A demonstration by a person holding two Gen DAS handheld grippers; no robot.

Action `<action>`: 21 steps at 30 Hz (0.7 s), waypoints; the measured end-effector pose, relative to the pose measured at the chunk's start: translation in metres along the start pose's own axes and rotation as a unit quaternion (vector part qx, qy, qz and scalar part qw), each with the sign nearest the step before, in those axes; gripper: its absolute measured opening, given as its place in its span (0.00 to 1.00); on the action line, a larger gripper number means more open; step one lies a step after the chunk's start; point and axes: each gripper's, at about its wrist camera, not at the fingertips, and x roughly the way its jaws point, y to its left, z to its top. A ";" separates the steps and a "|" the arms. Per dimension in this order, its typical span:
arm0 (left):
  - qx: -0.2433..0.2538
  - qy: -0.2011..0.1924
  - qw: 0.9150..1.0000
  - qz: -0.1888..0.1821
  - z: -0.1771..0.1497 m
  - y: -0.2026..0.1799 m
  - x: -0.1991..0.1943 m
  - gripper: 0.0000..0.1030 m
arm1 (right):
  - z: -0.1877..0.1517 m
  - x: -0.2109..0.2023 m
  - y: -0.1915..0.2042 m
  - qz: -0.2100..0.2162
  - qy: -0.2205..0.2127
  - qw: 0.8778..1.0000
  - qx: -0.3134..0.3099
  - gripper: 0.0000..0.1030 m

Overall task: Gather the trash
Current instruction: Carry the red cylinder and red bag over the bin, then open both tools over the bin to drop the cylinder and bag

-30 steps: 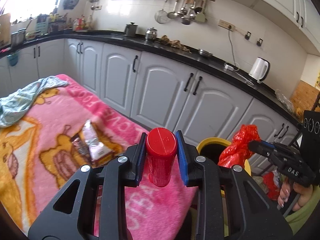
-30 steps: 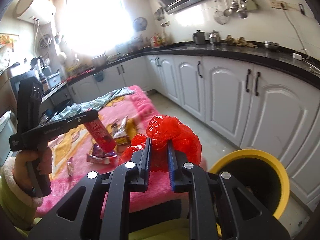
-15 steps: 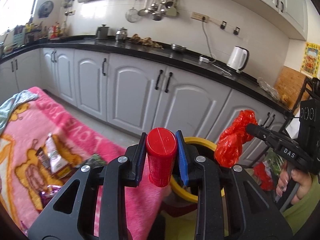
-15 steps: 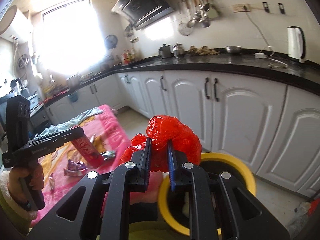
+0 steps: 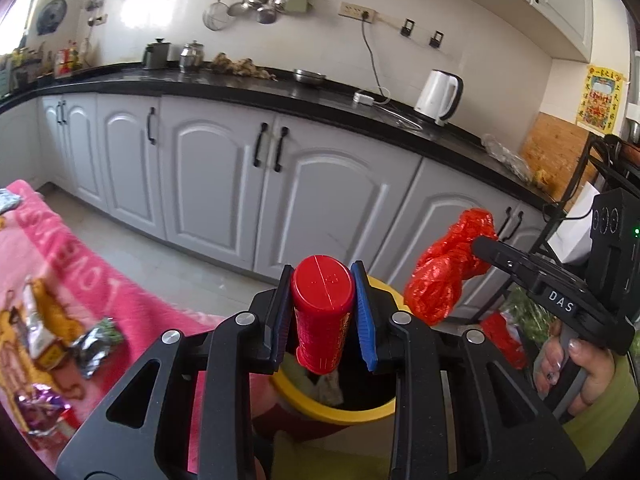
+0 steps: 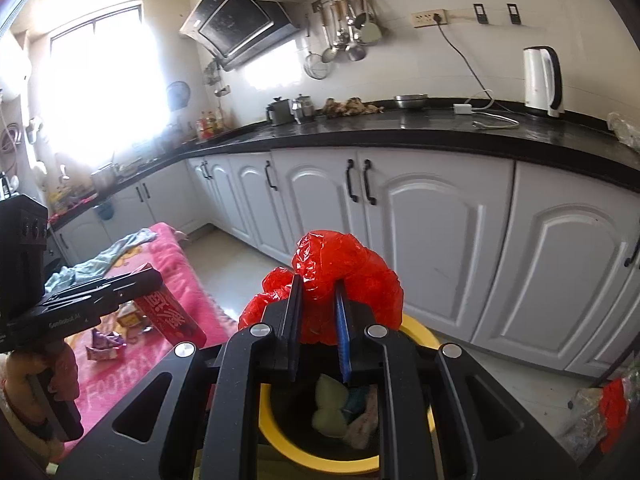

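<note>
My left gripper (image 5: pixel 323 316) is shut on a red cylindrical can (image 5: pixel 322 312), holding it upright over the near rim of a yellow trash bin (image 5: pixel 340 408). My right gripper (image 6: pixel 318 324) is shut on a crumpled red plastic bag (image 6: pixel 340 276), held above the same bin (image 6: pixel 276 436), which holds some trash inside. In the left wrist view the red bag (image 5: pixel 444 276) hangs just right of the bin. In the right wrist view the can (image 6: pixel 172 316) shows at the left, beside the bin.
A pink blanket (image 5: pixel 60 280) lies on the left with several wrappers (image 5: pixel 96 344) on it. White cabinets (image 5: pixel 224 184) and a black counter with a kettle (image 5: pixel 438 96) run behind. Bagged items (image 6: pixel 604 412) lie on the floor at the right.
Both grippers have swung right, away from the blanket, toward the yellow bin. The can and the red bag now hang over the bin. Both grips are unchanged.
</note>
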 end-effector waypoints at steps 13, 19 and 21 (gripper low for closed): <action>0.014 0.031 0.999 -0.028 -0.013 -0.021 0.052 0.21 | -0.015 0.025 -0.029 -0.025 0.024 0.999 0.025 0.14; 0.004 0.043 0.998 -0.035 -0.020 -0.019 0.071 0.21 | -0.021 0.042 -0.035 -0.030 0.040 0.998 0.034 0.17; 0.000 0.048 0.998 -0.037 -0.023 -0.017 0.076 0.21 | -0.023 0.047 -0.037 -0.031 0.045 0.998 0.039 0.21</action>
